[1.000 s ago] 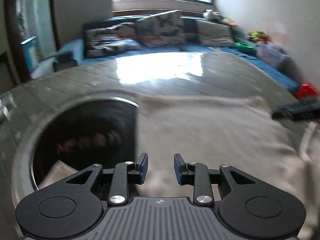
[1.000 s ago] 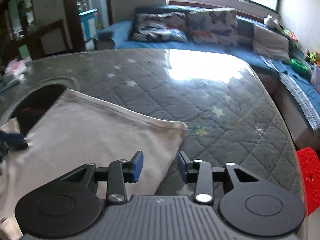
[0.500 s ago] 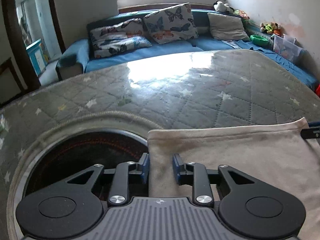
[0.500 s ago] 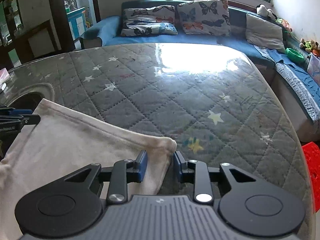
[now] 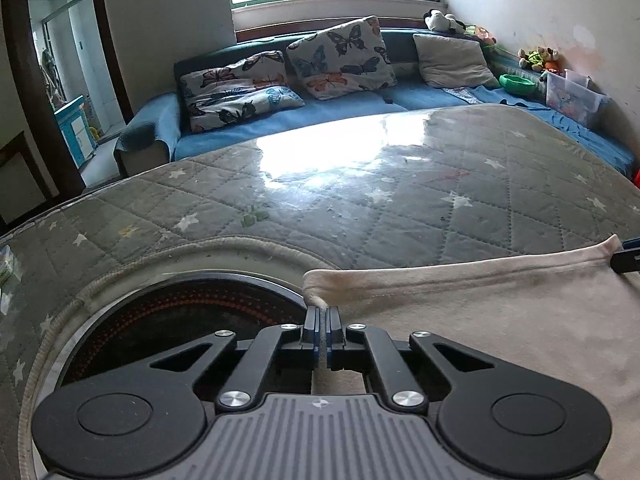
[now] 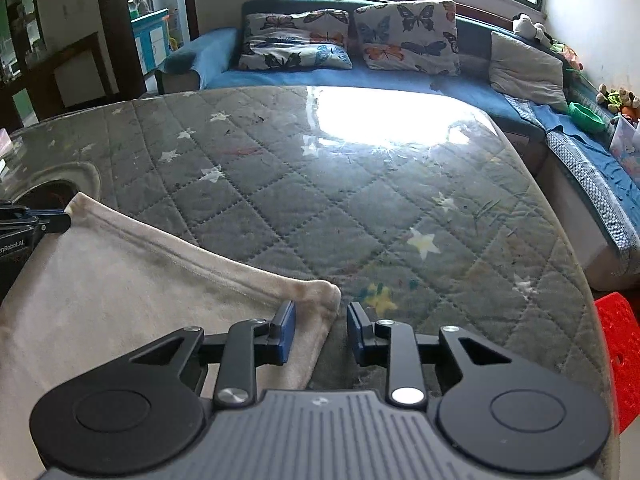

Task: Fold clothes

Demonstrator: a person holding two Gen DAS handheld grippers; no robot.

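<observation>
A beige garment (image 5: 500,320) lies flat on the grey quilted table cover (image 5: 400,208). My left gripper (image 5: 322,330) is shut on the garment's left corner edge, beside the round opening. In the right wrist view the same garment (image 6: 120,280) spreads to the left. My right gripper (image 6: 320,330) is open, its two fingers astride the garment's right corner without pinching it. The left gripper's tip (image 6: 48,220) shows at the far left of the right wrist view, and the right gripper's tip (image 5: 628,258) shows at the right edge of the left wrist view.
A round dark opening (image 5: 180,320) with a stitched rim is set in the table at the left. A blue sofa (image 5: 360,100) with butterfly cushions stands behind the table. A red stool (image 6: 620,340) stands off the table's right edge.
Both grippers have dropped to the garment's far corners. The left jaws have closed on the left corner. The right jaws narrowed, then opened again around the right corner.
</observation>
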